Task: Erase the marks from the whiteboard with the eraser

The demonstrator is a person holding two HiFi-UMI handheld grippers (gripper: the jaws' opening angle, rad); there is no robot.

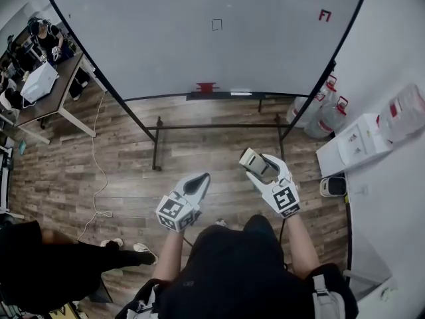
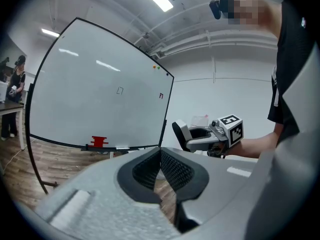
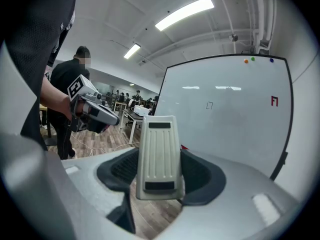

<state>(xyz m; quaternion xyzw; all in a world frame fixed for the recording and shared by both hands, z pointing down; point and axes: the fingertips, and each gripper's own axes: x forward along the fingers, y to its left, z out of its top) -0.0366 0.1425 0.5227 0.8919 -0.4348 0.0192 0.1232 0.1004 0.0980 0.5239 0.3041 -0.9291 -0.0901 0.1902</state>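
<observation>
Plainly the right gripper clamps the eraser, well short of the whiteboard; left gripper closed.

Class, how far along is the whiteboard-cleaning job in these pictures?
Done: the eraser is picked up, clamped in the right gripper. In hand: it is held short of the whiteboard; the left gripper is shut, empty. Left: the small black square and the red mark are both unwiped.

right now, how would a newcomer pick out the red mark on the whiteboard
Find the large whiteboard on its black stand. Close to its right edge sits the red mark. It is the only red drawing on the board face; the other mark, near the middle, is a small black outlined square.
</observation>
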